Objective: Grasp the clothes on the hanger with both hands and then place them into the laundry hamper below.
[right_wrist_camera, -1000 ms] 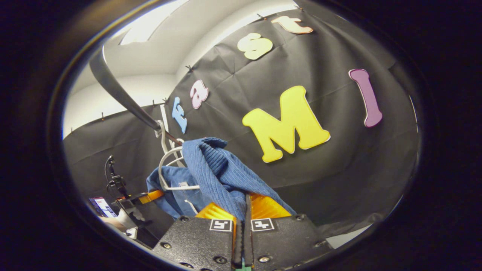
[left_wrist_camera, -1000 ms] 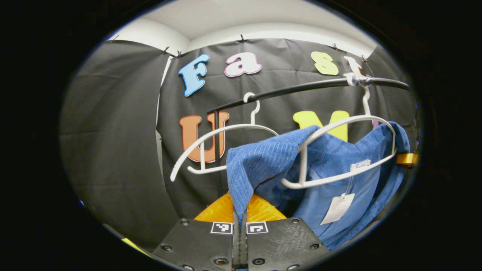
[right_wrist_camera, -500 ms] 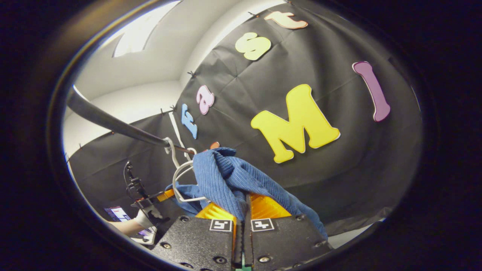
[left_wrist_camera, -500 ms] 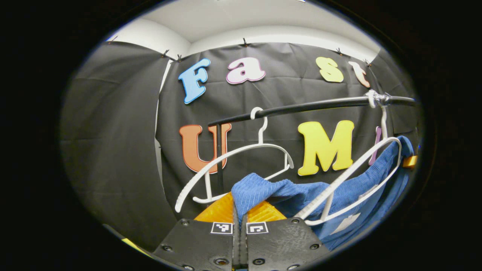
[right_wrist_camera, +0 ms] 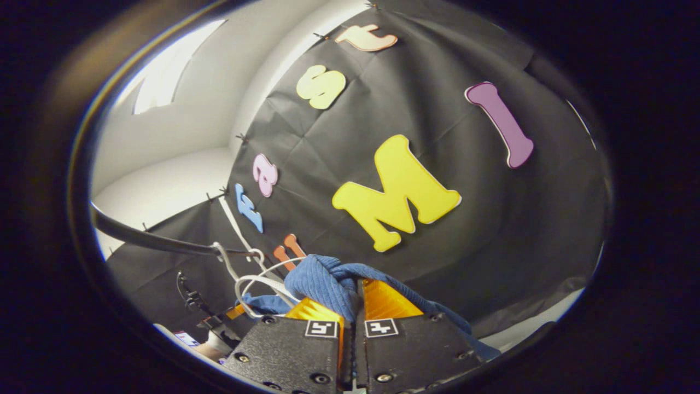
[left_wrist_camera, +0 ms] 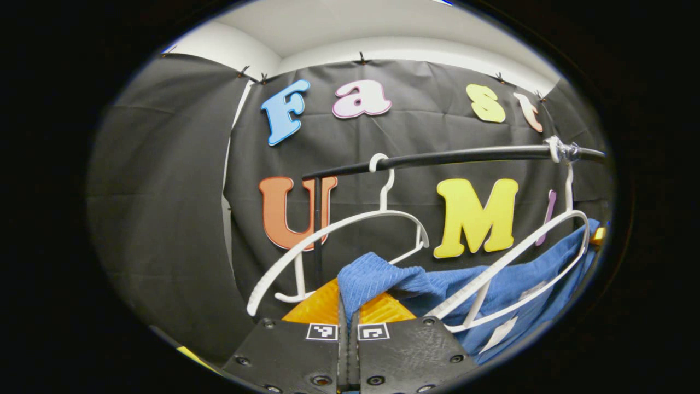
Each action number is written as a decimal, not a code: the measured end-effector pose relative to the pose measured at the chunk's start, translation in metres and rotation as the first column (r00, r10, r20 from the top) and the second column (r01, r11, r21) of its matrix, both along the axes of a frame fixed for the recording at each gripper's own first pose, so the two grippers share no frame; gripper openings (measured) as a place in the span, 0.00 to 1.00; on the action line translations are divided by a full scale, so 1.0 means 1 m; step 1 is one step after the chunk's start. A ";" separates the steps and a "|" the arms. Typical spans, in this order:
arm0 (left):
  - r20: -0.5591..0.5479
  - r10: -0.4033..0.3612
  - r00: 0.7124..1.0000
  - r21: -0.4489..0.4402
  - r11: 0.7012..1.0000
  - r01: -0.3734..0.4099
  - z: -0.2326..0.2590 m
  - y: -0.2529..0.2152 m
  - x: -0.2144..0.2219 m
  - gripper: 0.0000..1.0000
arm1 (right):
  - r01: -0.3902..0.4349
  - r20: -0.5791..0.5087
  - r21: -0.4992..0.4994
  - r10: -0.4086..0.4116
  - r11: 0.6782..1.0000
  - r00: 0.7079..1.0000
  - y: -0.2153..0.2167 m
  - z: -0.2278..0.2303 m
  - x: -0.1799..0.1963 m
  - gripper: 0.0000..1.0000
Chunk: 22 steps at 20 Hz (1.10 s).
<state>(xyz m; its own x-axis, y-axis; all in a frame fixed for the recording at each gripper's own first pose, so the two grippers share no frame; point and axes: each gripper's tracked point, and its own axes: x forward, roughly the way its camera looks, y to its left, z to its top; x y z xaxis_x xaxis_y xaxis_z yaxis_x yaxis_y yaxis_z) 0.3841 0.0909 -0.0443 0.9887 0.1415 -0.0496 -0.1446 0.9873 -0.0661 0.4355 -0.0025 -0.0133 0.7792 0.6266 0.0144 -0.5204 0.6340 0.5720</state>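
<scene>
A blue ribbed garment (left_wrist_camera: 415,284) with a white tag stretches between my two grippers. Its right part lies against a white hanger (left_wrist_camera: 525,257) that hangs from the black rail (left_wrist_camera: 465,156). My left gripper (left_wrist_camera: 348,306) is shut on the garment's left shoulder, and the cloth bunches just above its fingers. In the right gripper view, my right gripper (right_wrist_camera: 354,303) is shut on the other end of the garment (right_wrist_camera: 322,279), below the hanger (right_wrist_camera: 257,282). The left gripper (right_wrist_camera: 219,323) and the hand holding it show small at the lower left of that view.
A second, bare white hanger (left_wrist_camera: 339,230) hangs on the rail to the left of the garment. The rail's black upright post (left_wrist_camera: 317,230) stands behind it. The black booth wall closes in behind and on both sides.
Both grippers have pulled the garment downward. It has slid off the top of the right hanger and now lies lower, and the rail and hangers stand higher in the left gripper view.
</scene>
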 end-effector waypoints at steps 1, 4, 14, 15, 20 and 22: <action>-0.011 0.001 1.000 0.000 1.000 -0.001 -0.003 -0.001 0.001 0.00 | 0.001 -0.008 -0.021 -0.002 1.000 1.000 0.002 -0.004 0.001 0.05; -0.039 0.000 0.999 -0.005 1.000 0.000 -0.018 -0.002 -0.001 0.03 | 0.022 -0.026 -0.072 -0.024 0.997 0.999 0.004 -0.017 0.006 0.05; -0.167 -0.030 0.986 -0.012 1.000 0.029 -0.082 -0.015 -0.020 0.00 | 0.056 -0.154 -0.196 -0.087 0.979 0.984 -0.006 -0.092 -0.003 0.06; -0.182 -0.037 0.983 -0.014 0.999 0.035 -0.091 -0.018 -0.023 0.00 | 0.052 -0.161 -0.221 -0.089 0.974 0.983 -0.005 -0.102 -0.006 0.05; -0.264 -0.070 0.962 -0.078 0.996 0.051 -0.144 -0.038 -0.055 0.00 | 0.034 -0.220 -0.285 -0.100 0.958 0.970 -0.001 -0.147 -0.032 0.05; -0.296 -0.083 0.952 -0.099 0.994 0.056 -0.161 -0.047 -0.067 0.00 | 0.024 -0.248 -0.306 -0.104 0.952 0.963 0.004 -0.165 -0.042 0.05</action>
<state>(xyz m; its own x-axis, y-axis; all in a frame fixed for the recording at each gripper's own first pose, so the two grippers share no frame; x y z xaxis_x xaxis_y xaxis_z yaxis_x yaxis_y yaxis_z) 0.3172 0.0443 -0.2052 0.9338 0.0548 -0.3537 -0.1024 0.9878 -0.1175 0.3932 0.0018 -0.1785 0.7696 0.5191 -0.3717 -0.3326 0.8229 0.4606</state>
